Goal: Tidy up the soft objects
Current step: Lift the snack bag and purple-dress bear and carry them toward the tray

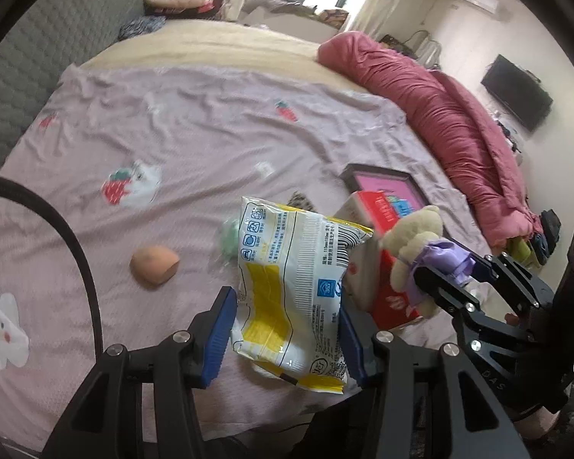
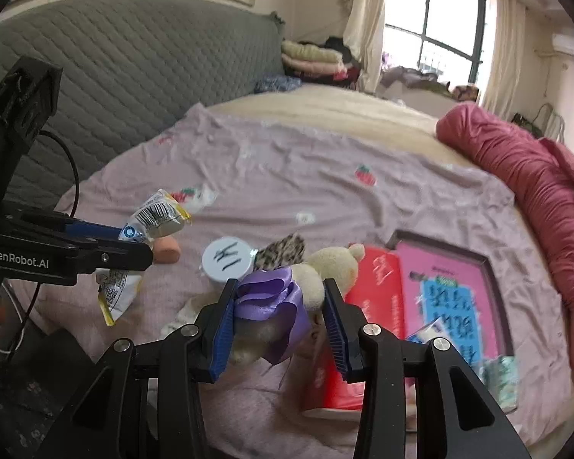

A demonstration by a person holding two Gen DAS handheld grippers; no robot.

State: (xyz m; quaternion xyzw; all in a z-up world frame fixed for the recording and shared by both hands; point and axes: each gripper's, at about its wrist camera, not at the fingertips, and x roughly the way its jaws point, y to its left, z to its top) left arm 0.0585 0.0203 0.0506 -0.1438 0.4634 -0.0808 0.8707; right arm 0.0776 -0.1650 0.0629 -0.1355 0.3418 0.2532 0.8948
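My left gripper (image 1: 287,329) is shut on a white and yellow snack packet (image 1: 294,290), held above the pink bed sheet (image 1: 172,134). My right gripper (image 2: 279,321) is shut on a cream plush bear with a purple bow (image 2: 283,298), held above the bed. The bear (image 1: 413,248) and right gripper (image 1: 451,271) also show at the right of the left wrist view. The packet (image 2: 153,222) and left gripper (image 2: 107,244) show at the left of the right wrist view.
On the sheet lie a peach soft ball (image 1: 153,266), a white lidded jar (image 2: 227,262), a leopard-print item (image 2: 283,250), a red box (image 2: 375,294) and a pink framed board (image 2: 451,294). A red duvet (image 1: 459,130) lies along the right. A grey headboard (image 2: 134,69) stands left.
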